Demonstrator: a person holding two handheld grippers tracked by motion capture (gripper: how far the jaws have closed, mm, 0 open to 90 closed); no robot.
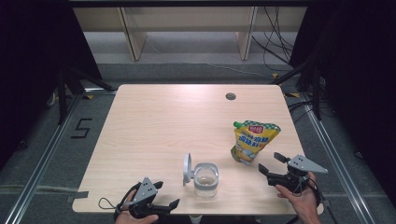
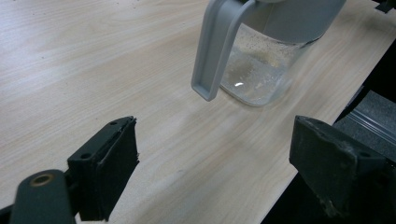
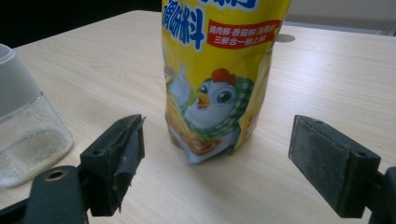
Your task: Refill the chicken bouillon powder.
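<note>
Both grippers spread wide, nothing held. Right gripper (image 1: 269, 163) aimed at yellow pouch (image 1: 253, 141), standing right of centre. Jar (image 1: 206, 179), lid flipped up, seen lower centre, near left gripper (image 1: 167, 195). Step judged: reach for pouch; next, jaws closed around it.

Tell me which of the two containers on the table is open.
The clear plastic jar with the grey flip lid standing raised is open; the yellow standing seasoning pouch keeps its green top closed.

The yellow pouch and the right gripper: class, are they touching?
Apart. In the right gripper view the right gripper stands open, bare table showing between each pad and the yellow pouch.
</note>
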